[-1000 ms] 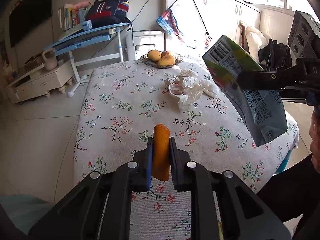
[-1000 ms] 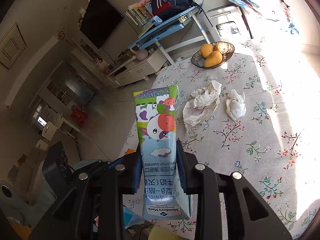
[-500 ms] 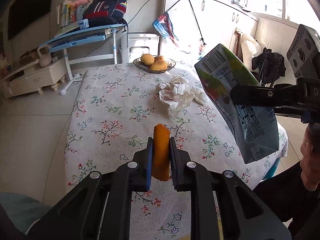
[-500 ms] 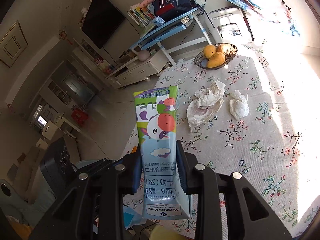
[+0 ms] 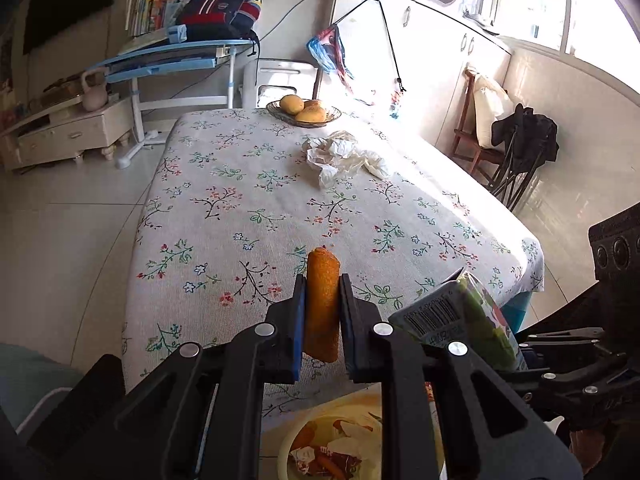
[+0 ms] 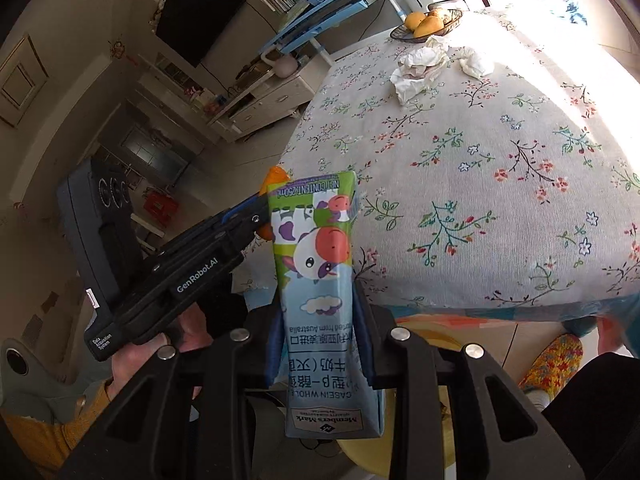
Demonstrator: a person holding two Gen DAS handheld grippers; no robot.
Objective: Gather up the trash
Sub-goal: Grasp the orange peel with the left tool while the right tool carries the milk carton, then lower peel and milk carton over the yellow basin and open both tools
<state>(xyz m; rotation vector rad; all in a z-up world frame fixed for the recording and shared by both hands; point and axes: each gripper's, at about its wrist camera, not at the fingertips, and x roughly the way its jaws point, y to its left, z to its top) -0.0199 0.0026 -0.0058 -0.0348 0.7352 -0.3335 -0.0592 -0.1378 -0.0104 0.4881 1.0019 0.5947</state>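
Note:
My left gripper [image 5: 322, 286] is shut on an orange, rough-skinned stick of food scrap [image 5: 322, 300], held upright over the near edge of the flowered table [image 5: 224, 216]. My right gripper [image 6: 316, 316] is shut on a flattened milk carton [image 6: 316, 264] with a cartoon cow. In the left wrist view the carton [image 5: 468, 312] hangs low, just right of my left fingers. Below both grippers sits a yellow bin [image 5: 288, 444] with scraps in it. Two crumpled tissues [image 5: 340, 154] lie far up the table. The right wrist view shows the left gripper [image 6: 260, 212] close on the left.
A wire basket of yellow fruit [image 5: 304, 110] stands at the table's far end. Beyond it are a blue desk [image 5: 168, 60] and a white cabinet. A chair with dark clothing [image 5: 520, 140] stands at the right. A patterned slipper [image 6: 552, 364] lies on the floor.
Both grippers have drawn back from the table toward its near edge. The carton has sunk from high on the right to low beside my left fingers. The yellow bin has come into view underneath.

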